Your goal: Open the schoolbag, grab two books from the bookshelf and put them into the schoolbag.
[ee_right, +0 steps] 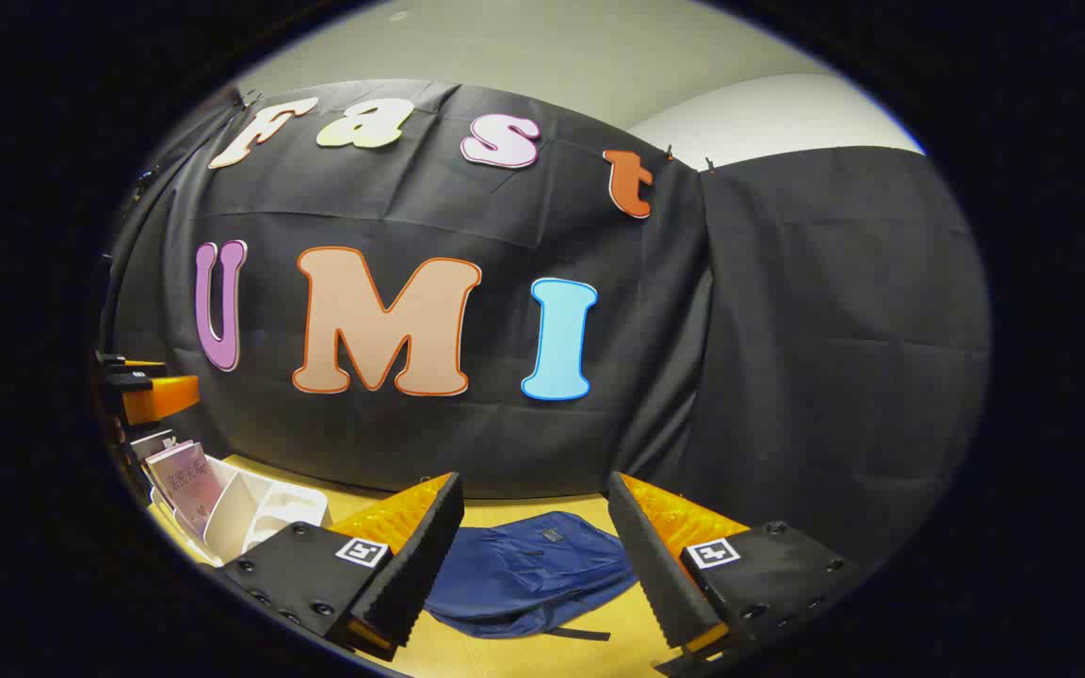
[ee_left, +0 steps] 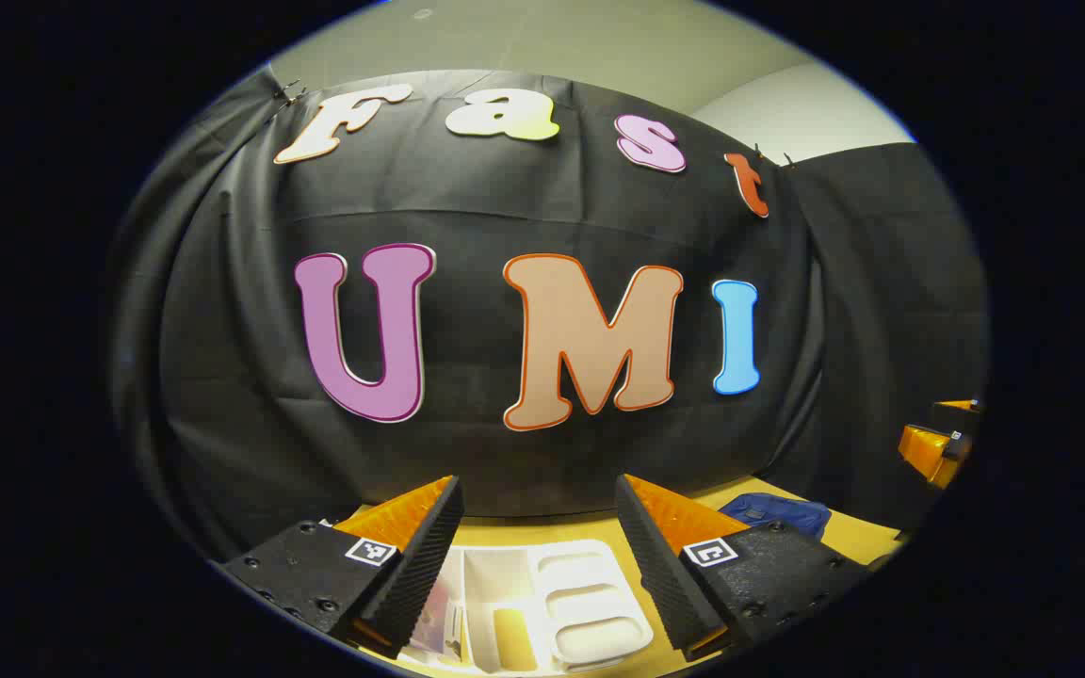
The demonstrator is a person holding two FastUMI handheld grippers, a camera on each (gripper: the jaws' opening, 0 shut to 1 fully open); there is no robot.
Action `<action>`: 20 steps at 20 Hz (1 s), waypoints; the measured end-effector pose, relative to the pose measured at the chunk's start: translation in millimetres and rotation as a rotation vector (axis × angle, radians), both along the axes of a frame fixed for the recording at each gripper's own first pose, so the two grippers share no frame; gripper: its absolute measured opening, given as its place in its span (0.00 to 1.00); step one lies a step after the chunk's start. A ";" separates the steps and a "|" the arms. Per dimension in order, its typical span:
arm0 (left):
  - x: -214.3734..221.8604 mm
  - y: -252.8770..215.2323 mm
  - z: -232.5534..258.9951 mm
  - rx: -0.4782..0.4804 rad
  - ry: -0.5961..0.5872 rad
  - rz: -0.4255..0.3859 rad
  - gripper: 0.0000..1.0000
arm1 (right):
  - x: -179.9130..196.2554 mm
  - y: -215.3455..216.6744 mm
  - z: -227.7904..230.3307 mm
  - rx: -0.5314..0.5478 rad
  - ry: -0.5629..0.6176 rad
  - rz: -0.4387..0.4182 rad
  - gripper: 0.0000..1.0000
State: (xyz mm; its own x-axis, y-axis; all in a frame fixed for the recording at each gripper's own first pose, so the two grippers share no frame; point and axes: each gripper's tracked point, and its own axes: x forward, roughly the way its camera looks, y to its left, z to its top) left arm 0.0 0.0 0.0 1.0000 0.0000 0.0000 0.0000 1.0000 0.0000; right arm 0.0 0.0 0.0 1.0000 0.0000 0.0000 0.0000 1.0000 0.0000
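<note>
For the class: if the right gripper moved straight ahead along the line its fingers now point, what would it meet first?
The right gripper is open and held above the table, aimed over the blue schoolbag. Straight on, it would probably pass above the bag and reach the black cloth wall first; depth is hard to judge.

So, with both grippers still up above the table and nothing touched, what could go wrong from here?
1. The blue schoolbag lies flat and limp on the table; with the right gripper alone, it may slide or bunch instead of opening.
2. The books stand tightly at one end of the white bookshelf; the left gripper, now open, may snag two at once or tip the shelf.
</note>
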 end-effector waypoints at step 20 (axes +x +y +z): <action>-16.4 32.0 -30.1 -0.099 0.087 0.082 0.95 | -3.8 -29.4 -12.5 -0.036 0.030 -0.069 0.99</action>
